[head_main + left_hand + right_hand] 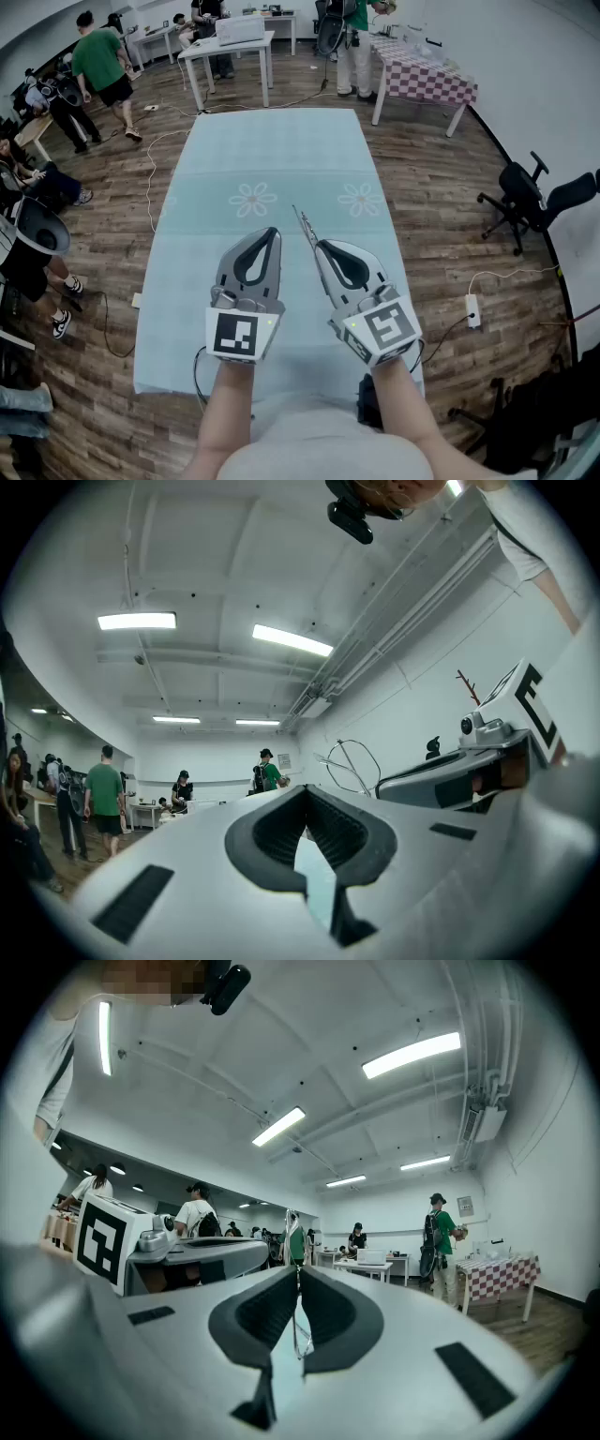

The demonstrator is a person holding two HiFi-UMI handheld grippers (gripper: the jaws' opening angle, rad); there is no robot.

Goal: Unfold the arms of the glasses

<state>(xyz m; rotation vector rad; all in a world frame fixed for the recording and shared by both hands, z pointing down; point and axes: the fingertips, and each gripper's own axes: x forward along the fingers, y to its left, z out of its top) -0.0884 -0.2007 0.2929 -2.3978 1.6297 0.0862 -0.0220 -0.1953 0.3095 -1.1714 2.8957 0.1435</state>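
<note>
The glasses (306, 227) are a thin wire frame that sticks up and forward from the tip of my right gripper (319, 246). The right gripper view shows them edge-on (298, 1241), pinched between the shut jaws of the right gripper (298, 1274). My left gripper (272, 231) hovers just left of them, shut with nothing in it. In the left gripper view the jaws of the left gripper (305, 789) meet at the tip, and the glasses' wire rim (352, 761) shows to the right, in front of the right gripper (450, 775). Both grippers hang above the table (272, 159).
The table carries a light blue cloth with flower prints. Behind it stand white tables (230, 47) and a checked-cloth table (427, 80). An office chair (520, 192) is at the right. Several people (103, 61) move about at the left. Cables lie on the wooden floor.
</note>
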